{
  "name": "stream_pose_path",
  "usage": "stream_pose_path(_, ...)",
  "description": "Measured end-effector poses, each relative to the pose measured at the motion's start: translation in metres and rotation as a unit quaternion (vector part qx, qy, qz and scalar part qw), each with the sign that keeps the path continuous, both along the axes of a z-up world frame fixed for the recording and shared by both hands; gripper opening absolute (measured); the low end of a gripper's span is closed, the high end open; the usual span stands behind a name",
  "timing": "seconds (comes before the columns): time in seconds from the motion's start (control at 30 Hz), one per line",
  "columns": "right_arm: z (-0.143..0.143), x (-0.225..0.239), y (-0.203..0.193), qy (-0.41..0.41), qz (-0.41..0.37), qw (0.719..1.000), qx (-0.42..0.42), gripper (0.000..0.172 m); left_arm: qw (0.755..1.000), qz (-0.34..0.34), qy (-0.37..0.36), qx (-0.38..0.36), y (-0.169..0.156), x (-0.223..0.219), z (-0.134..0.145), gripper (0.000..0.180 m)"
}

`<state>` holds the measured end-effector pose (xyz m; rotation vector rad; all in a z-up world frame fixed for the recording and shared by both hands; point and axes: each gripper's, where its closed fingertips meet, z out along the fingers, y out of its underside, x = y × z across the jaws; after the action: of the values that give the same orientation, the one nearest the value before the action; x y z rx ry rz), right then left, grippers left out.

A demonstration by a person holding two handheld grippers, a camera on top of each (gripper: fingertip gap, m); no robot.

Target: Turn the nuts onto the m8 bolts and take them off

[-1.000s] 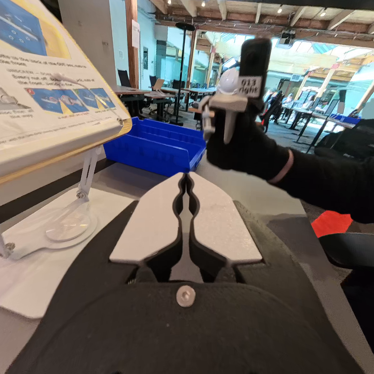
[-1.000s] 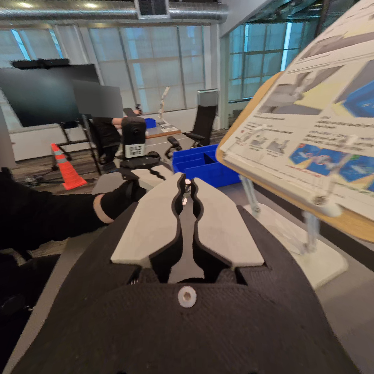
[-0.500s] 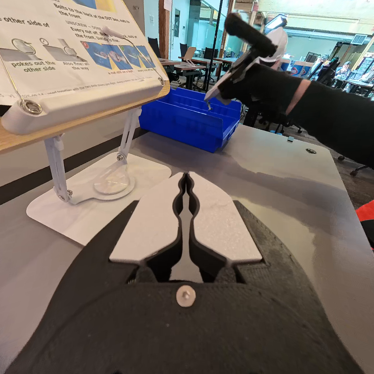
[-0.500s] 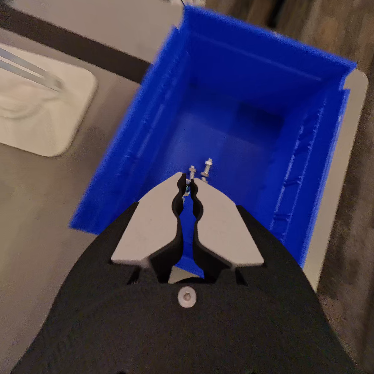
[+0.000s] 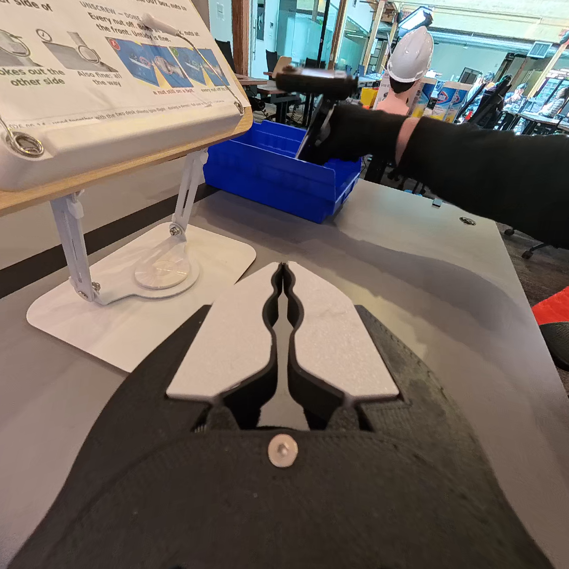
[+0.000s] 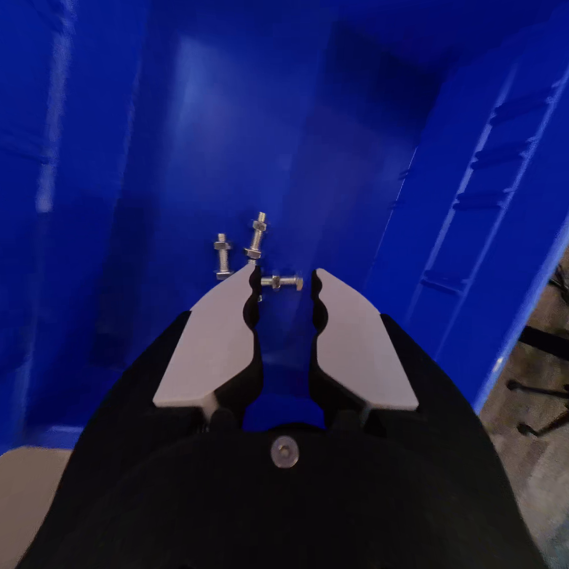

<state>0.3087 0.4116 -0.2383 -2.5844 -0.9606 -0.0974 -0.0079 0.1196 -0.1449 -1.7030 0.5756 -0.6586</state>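
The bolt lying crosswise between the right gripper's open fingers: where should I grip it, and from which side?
Probably the bare shank of that bolt, between its nut and head. It lies flat on the blue bin floor along the closing line, so turn the open right gripper a quarter turn and descend from above.

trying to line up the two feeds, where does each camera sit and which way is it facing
Left wrist view: on the left tool, shut, low over the grey table, facing the blue bin and document stand; the right gloved hand reaches into the bin.
Right wrist view: on the right tool, open, pointing down into the blue bin at three bolts with nuts.
Shared: the bin.
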Motion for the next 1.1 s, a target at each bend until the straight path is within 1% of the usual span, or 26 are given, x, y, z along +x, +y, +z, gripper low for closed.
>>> stream_pose_path(0.1, 0.034, -0.004, -0.005, 0.049, 0.012, 0.998, 0.041, 0.031, 1.0, 0.0, 0.0, -0.003, 0.0, 0.0, -0.001, 0.0)
stream_pose_path(0.2, 0.069, 0.0, -0.022, 0.086, 0.025, 0.991, 0.096, 0.026, 1.0, 0.0, 0.002, -0.005, 0.001, 0.0, -0.003, 0.0)
stream_pose_path(0.33, 0.098, 0.021, -0.052, 0.129, 0.025, 0.975, 0.177, 0.028, 1.0, 0.015, 0.017, -0.006, 0.002, -0.002, -0.009, 0.0)
stream_pose_path(0.4, 0.1, 0.04, -0.067, 0.139, 0.008, 0.969, 0.203, 0.03, 0.999, 0.026, 0.029, -0.008, 0.0, -0.006, -0.013, 0.0)
stream_pose_path(0.47, 0.096, 0.06, -0.078, 0.159, -0.017, 0.961, 0.225, 0.038, 0.998, 0.046, 0.036, -0.005, -0.003, -0.014, -0.015, 0.0)
stream_pose_path(0.53, 0.083, 0.082, -0.084, 0.164, -0.046, 0.958, 0.23, 0.045, 0.997, 0.074, 0.031, -0.005, -0.006, -0.028, -0.015, 0.005)
stream_pose_path(0.6, 0.07, 0.095, -0.088, 0.185, -0.064, 0.954, 0.227, 0.048, 0.995, 0.101, 0.024, -0.007, -0.012, -0.044, -0.016, 0.008)
stream_pose_path(0.7, 0.057, 0.108, -0.09, 0.199, -0.083, 0.949, 0.228, 0.055, 0.985, 0.167, 0.028, -0.009, -0.021, -0.078, -0.018, 0.017)
stream_pose_path(0.8, 0.056, 0.113, -0.085, 0.222, -0.094, 0.94, 0.239, 0.062, 0.966, 0.257, 0.024, -0.003, -0.038, -0.126, -0.014, 0.027)
stream_pose_path(0.87, 0.056, 0.115, -0.079, 0.232, -0.099, 0.936, 0.246, 0.07, 0.945, 0.326, 0.011, 0.004, -0.054, -0.166, -0.007, 0.034)
stream_pose_path(0.93, 0.053, 0.116, -0.074, 0.234, -0.101, 0.936, 0.243, 0.069, 0.912, 0.409, 0.011, 0.019, -0.075, -0.214, 0.003, 0.041)
stream_pose_path(1.0, 0.053, 0.115, -0.068, 0.238, -0.101, 0.935, 0.244, 0.066, 0.877, 0.479, 0.026, 0.018, -0.097, -0.259, 0.007, 0.045)
stream_pose_path(1.03, 0.052, 0.114, -0.065, 0.24, -0.101, 0.934, 0.242, 0.064, 0.863, 0.505, 0.028, 0.019, -0.106, -0.279, 0.009, 0.049)
stream_pose_path(1.1, 0.049, 0.115, -0.06, 0.235, -0.104, 0.936, 0.241, 0.064, 0.844, 0.537, 0.024, 0.004, -0.115, -0.313, 0.006, 0.052)
